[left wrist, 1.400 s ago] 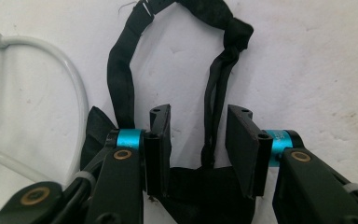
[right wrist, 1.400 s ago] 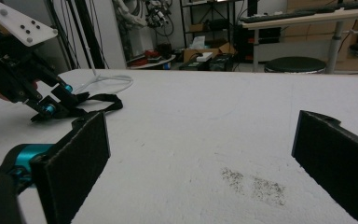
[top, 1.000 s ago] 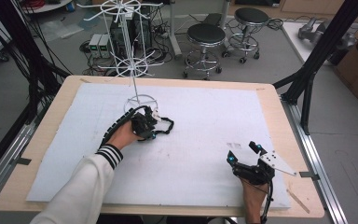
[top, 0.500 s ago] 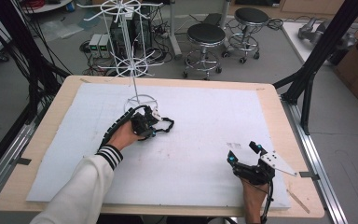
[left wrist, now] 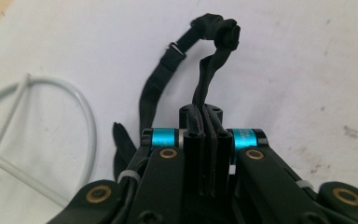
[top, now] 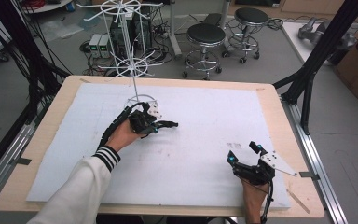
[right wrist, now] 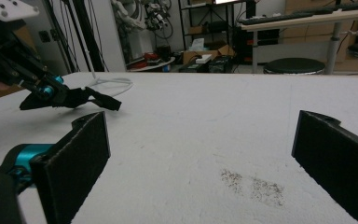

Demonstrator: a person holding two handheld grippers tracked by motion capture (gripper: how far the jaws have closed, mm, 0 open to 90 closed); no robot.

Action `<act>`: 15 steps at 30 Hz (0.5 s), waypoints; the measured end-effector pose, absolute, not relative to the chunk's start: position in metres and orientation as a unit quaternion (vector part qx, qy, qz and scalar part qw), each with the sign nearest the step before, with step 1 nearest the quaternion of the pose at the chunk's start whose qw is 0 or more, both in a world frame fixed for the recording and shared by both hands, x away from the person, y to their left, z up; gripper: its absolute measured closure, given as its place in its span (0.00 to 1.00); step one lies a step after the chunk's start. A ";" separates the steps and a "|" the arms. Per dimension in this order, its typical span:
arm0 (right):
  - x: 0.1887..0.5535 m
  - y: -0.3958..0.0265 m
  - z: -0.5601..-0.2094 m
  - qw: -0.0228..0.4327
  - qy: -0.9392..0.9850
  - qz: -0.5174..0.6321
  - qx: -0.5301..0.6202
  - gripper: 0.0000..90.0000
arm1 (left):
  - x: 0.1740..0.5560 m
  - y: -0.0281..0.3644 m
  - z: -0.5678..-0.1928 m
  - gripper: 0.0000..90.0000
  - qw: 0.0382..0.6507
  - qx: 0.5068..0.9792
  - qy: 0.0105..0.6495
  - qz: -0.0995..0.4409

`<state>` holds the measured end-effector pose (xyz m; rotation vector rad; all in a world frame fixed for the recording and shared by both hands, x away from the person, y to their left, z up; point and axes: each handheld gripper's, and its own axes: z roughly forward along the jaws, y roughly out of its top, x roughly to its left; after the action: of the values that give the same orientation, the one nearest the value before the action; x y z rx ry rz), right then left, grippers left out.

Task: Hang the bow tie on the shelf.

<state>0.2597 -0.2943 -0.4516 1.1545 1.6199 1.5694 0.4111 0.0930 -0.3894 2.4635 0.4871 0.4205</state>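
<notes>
Beside the white wire stand (top: 129,51), on the white-covered worktop (top: 205,116), left claw (left wrist: 208,122) has its jaws pressed together on a black strap (left wrist: 161,74). Strap judged light, limp, non-fragile; it droops in a loop with a small metal ring and a bunched knot at its far end. Best hold: flat webbing near knot. Right claw (top: 244,154) spread wide, holding nothing, near worktop edge. Strap's full length and what it belongs to hidden behind jaws.
</notes>
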 end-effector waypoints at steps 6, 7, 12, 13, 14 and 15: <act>0.260 -0.294 -0.452 0.299 0.610 0.592 0.434 0.03 | 0.404 0.092 -0.378 0.97 0.328 0.912 0.176 0.175; 0.260 -0.294 -0.452 0.299 0.610 0.592 0.434 0.03 | 0.403 0.092 -0.377 0.97 0.335 0.909 0.175 0.177; 0.260 -0.295 -0.452 0.300 0.609 0.592 0.435 0.03 | 0.397 0.092 -0.370 0.97 0.348 0.903 0.169 0.184; 0.260 -0.294 -0.452 0.299 0.609 0.591 0.435 0.03 | 0.395 0.092 -0.369 0.97 0.350 0.903 0.170 0.184; 0.260 -0.294 -0.452 0.299 0.610 0.591 0.435 0.03 | 0.395 0.093 -0.368 0.97 0.354 0.901 0.171 0.186; 0.260 -0.294 -0.452 0.299 0.609 0.592 0.435 0.03 | 0.394 0.094 -0.367 0.97 0.360 0.898 0.172 0.185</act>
<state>0.2598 -0.2941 -0.4517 1.1561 1.6169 1.5707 0.3937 0.0942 -0.3671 2.3162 0.4432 0.4770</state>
